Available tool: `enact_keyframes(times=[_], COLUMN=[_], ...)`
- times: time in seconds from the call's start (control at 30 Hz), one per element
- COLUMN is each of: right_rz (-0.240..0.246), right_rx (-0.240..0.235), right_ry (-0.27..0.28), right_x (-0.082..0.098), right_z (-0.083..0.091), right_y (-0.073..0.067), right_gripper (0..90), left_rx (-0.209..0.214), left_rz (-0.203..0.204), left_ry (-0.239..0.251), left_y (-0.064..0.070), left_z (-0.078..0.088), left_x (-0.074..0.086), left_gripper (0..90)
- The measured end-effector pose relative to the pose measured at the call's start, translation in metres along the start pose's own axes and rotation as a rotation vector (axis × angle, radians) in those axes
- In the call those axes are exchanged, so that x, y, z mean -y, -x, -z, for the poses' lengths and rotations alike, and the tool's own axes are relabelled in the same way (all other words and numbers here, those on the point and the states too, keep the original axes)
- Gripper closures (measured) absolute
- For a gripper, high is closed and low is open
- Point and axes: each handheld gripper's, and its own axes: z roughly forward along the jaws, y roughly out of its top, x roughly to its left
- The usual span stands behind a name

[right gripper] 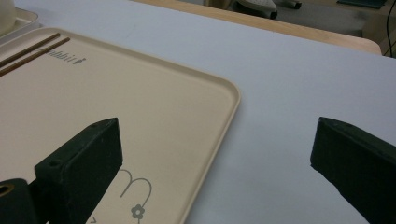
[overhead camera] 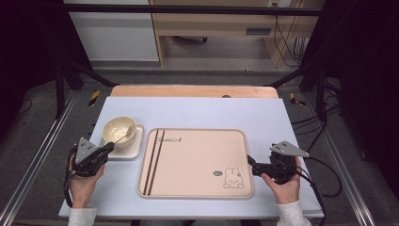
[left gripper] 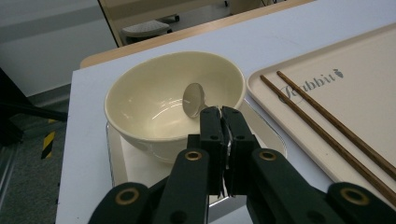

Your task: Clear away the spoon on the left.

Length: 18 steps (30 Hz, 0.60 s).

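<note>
The left gripper [left gripper: 220, 111] is clamped shut on the spoon [left gripper: 194, 100], pinching the handle right where it comes over the near rim of the bowl [left gripper: 154, 100]. So this looks like the pick-up step: grip made, lift not yet begun. The bowl sits on a small square plate [overhead camera: 135, 147] at the left of the desk [overhead camera: 277, 117], just beside the tray [overhead camera: 197, 162]. The spoon's scoop lies down inside the bowl, pointing far and a touch right, with the long axis slanting up from scoop to handle, toward the near left. Next, I'd say, comes a clean lift along that slant so the scoop clears the rim without dragging the bowl. Chopsticks [overhead camera: 155, 160] lie along the tray's left side. The right gripper [overhead camera: 254, 167] waits with jaws wide apart, holding nothing, at the tray's right edge.
</note>
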Motion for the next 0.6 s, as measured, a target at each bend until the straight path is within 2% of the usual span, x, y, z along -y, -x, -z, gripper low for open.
enact_keyframes(times=[0.17, 0.37, 0.6], right_rz=[-0.004, -0.007, -0.009], right_rx=[0.0, -0.003, -0.003], right_ry=[0.0, 0.004, 0.005], right_x=[0.0, 0.0, 0.0], right_z=[0.0, 0.001, 0.001], right_y=[0.0, 0.0, 0.0], right_gripper=[2.5, 2.5, 2.4], left_rx=[0.0, -0.006, -0.013], left_rz=[0.003, 0.025, 0.049], left_ry=[0.005, 0.022, 0.064], left_y=[0.0, 0.0, -0.001], left_z=[0.002, 0.006, 0.015], left_x=[-0.001, -0.002, -0.005], left_gripper=[88.5, 88.8, 88.9])
